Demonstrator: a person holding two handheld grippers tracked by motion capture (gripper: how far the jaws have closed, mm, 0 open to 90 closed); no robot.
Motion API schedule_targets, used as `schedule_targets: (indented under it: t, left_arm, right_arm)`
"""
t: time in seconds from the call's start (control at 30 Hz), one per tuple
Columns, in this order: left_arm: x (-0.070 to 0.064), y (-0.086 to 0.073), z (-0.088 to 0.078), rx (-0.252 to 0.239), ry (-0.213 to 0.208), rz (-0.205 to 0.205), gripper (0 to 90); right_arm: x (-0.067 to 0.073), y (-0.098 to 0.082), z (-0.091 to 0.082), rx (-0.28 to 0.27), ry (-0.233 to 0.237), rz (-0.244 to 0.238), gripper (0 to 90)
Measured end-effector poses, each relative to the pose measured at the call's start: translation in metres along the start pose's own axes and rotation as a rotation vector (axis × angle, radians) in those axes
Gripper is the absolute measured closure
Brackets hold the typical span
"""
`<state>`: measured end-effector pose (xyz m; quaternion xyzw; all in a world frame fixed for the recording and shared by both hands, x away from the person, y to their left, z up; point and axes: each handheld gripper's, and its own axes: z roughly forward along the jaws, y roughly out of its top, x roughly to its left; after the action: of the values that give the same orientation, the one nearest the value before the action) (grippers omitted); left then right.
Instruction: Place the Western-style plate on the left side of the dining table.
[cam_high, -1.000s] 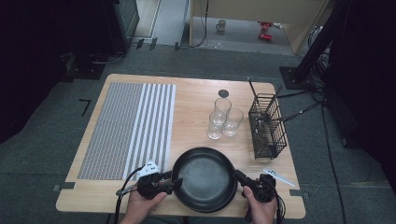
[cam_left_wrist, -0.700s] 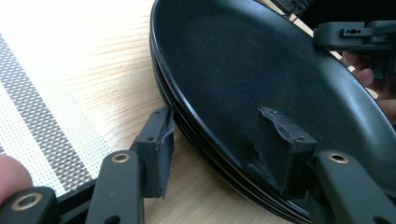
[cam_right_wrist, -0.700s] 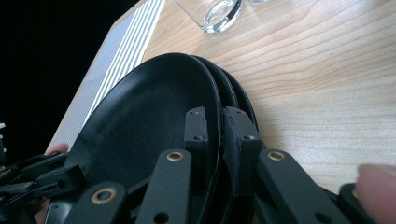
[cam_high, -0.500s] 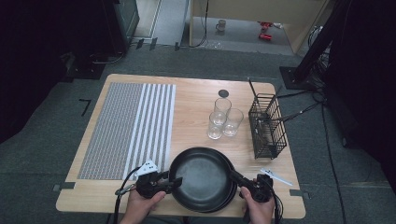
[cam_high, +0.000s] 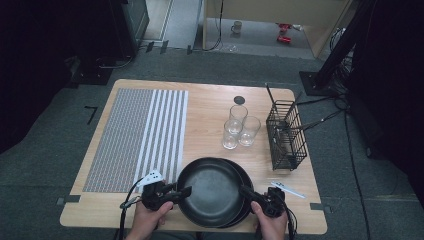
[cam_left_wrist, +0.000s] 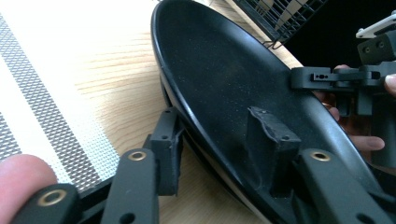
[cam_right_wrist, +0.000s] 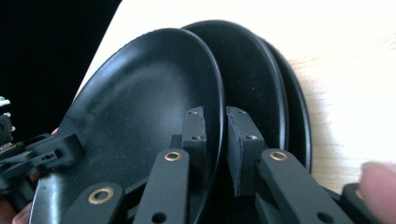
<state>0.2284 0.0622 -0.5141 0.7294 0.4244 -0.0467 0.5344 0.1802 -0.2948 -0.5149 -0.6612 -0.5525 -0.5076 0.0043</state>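
The top plate has slid slightly left off the stack at lower centre; the left gripper, jaws just closing, straddles its rim, the right gripper clamps it

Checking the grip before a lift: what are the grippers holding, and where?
The top black plate: the right gripper pinches its rim; the left gripper straddles the opposite rim.

The top plate looks like matt black ceramic or melamine with a fine speckle and a soft sheen; the plates under it match. The surface is pale wood with visible grain. The mat is a woven grey-and-white fabric. Each claw, left and right, is matt black plastic with brass-coloured rivets and rough, worn pads. The basket is dark wire; the glasses are clear and glossy.
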Motion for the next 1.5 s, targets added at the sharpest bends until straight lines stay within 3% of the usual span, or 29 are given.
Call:
schedule_targets:
  t: [0.1,0.23,0.47,0.73,0.97,1.17,1.5]
  left_arm:
    - [0.002,0.000,-0.001,-0.005,-0.013,-0.028,63.6]
    - [0.004,0.001,-0.002,0.004,-0.029,-0.030,64.1]
    - [0.005,0.002,-0.003,0.013,-0.038,-0.032,64.4]
    - [0.003,0.002,-0.005,0.009,-0.031,-0.044,66.0]
    - [0.008,0.007,-0.012,-0.002,-0.075,-0.092,71.1]
    - [0.008,0.009,-0.015,-0.019,-0.081,-0.123,73.1]
    - [0.013,0.012,-0.025,-0.061,-0.104,-0.153,77.5]
  right_arm:
    - [0.001,-0.001,0.001,0.004,-0.001,0.008,78.8]
    - [0.003,-0.002,0.001,-0.005,-0.017,0.012,79.1]
    - [0.012,-0.004,0.001,-0.029,-0.078,-0.045,80.1]
    - [0.014,-0.003,-0.003,-0.052,-0.045,-0.035,81.6]
    - [0.018,-0.003,-0.002,-0.069,-0.025,-0.037,81.8]
    - [0.020,-0.004,-0.001,-0.079,-0.016,-0.019,82.9]
    - [0.030,-0.006,0.000,-0.131,0.026,-0.029,84.1]
